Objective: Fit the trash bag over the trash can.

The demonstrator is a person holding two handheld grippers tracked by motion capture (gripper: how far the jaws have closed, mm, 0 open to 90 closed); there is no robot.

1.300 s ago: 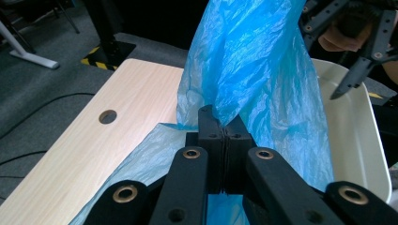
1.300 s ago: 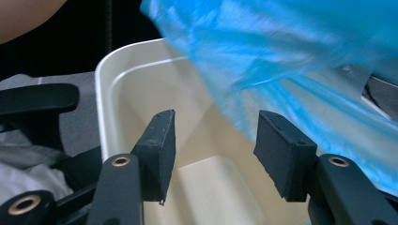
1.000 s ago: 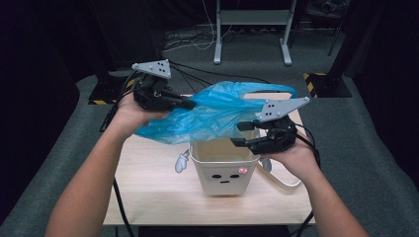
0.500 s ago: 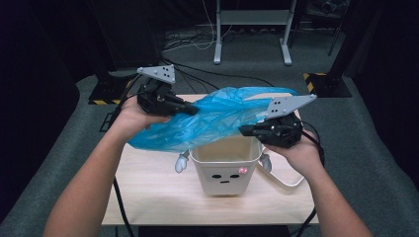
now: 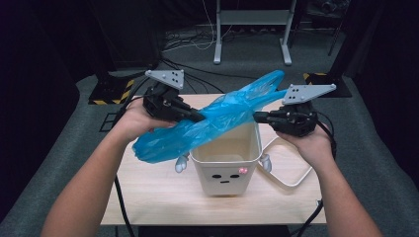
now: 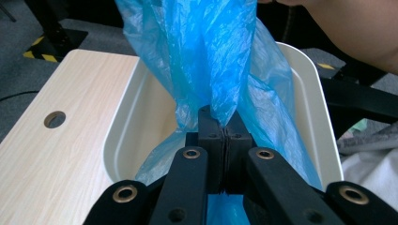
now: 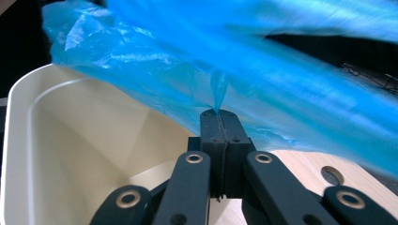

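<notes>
At the left of the high view, the left gripper [image 5: 200, 117] is held above the near-left part of the table [image 5: 148, 197], its jaws pressed together on a bunched fold of the blue plastic bag [image 5: 217, 118]. In the left gripper view the film [image 6: 211, 61] is seen rising out of the clamped pads, so a firm pinch is judged to be in place. The bag is stretched in the air above the cream bin [image 5: 227, 165], which stands at the middle of the table with a small face on its near wall; the bag's loose end hangs down at the left, just beside the bin's rim. At the right, the right gripper [image 5: 257, 117] has just been closing, and in the right gripper view a thin peak of film [image 7: 219, 93] is caught between its meeting pads.

The bag is judged to be very light, limp and slippery, and easily torn if pulled hard. It is best gripped at the mouth edge, one layer per gripper, so that the opening can be spread over the bin's rim.
</notes>
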